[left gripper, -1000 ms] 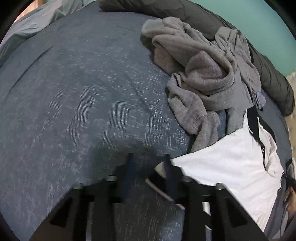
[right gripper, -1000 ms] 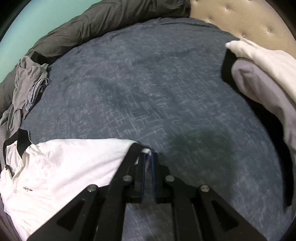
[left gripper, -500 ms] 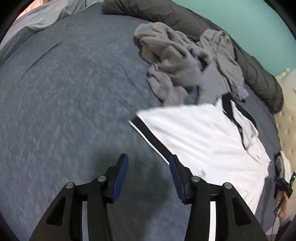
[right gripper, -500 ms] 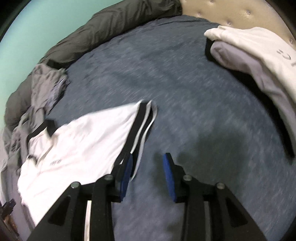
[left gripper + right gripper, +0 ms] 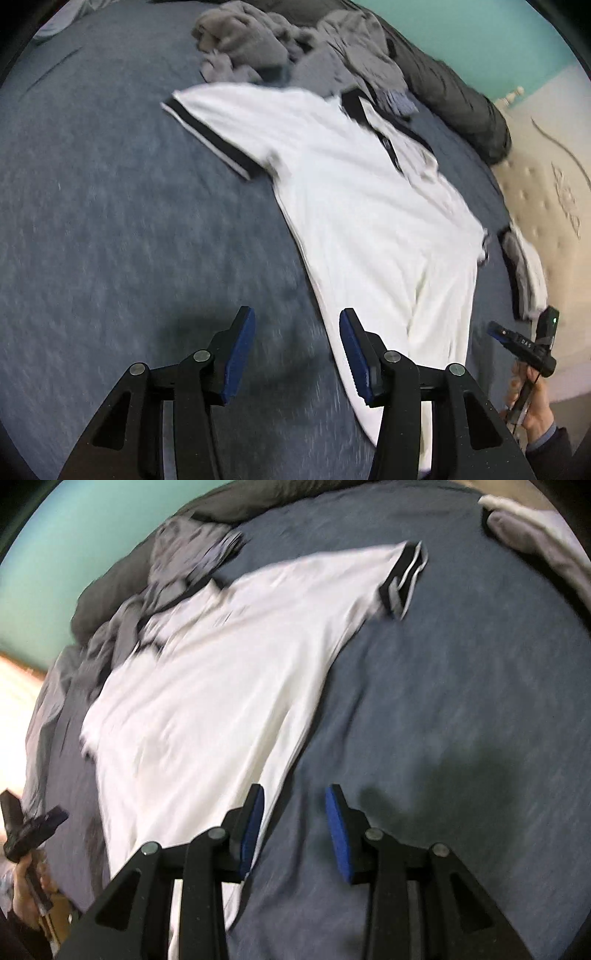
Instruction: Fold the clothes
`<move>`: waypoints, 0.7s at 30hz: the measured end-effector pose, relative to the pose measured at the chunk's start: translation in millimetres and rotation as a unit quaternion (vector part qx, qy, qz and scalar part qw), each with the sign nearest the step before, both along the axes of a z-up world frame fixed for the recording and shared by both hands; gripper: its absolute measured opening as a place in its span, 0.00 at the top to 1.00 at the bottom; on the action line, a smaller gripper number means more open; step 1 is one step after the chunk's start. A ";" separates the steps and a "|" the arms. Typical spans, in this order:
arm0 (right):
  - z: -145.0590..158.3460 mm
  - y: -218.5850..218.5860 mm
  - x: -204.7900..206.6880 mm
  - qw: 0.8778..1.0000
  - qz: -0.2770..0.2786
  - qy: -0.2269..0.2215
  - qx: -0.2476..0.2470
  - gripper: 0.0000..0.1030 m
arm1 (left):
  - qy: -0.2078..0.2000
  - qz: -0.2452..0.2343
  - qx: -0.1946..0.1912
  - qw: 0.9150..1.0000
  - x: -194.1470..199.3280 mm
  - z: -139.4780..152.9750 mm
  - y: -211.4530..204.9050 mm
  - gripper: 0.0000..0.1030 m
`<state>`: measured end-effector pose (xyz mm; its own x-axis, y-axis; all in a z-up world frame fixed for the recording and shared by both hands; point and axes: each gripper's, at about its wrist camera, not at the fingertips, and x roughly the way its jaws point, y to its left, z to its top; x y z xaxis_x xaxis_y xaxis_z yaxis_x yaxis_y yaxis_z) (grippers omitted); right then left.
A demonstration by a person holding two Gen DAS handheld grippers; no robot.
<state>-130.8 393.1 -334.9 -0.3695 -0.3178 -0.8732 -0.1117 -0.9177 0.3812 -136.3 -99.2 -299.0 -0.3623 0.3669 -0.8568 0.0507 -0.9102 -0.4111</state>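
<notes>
Both grippers have let go of the sleeves and drawn back. The white polo shirt (image 5: 362,206) now lies spread flat across mid-frame on the blue bed (image 5: 110,221). The left gripper (image 5: 297,358) and right gripper (image 5: 293,829) hang empty, jaws apart. Spreading looks done; folding a side inward likely follows.

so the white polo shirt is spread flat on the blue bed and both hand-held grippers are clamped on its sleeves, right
Not quite. The white polo shirt does lie spread on the blue bed, but neither tool grips it. The left wrist view shows the left hand-held gripper open with only bed between its pads, and the right wrist view shows the right hand-held gripper open as well, clear of the sleeves.
</notes>
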 end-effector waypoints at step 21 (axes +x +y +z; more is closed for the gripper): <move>-16.7 -100.0 121.3 0.989 0.129 -0.068 -0.037 0.66 | -0.045 -0.122 0.035 0.991 108.4 -36.7 99.2 0.50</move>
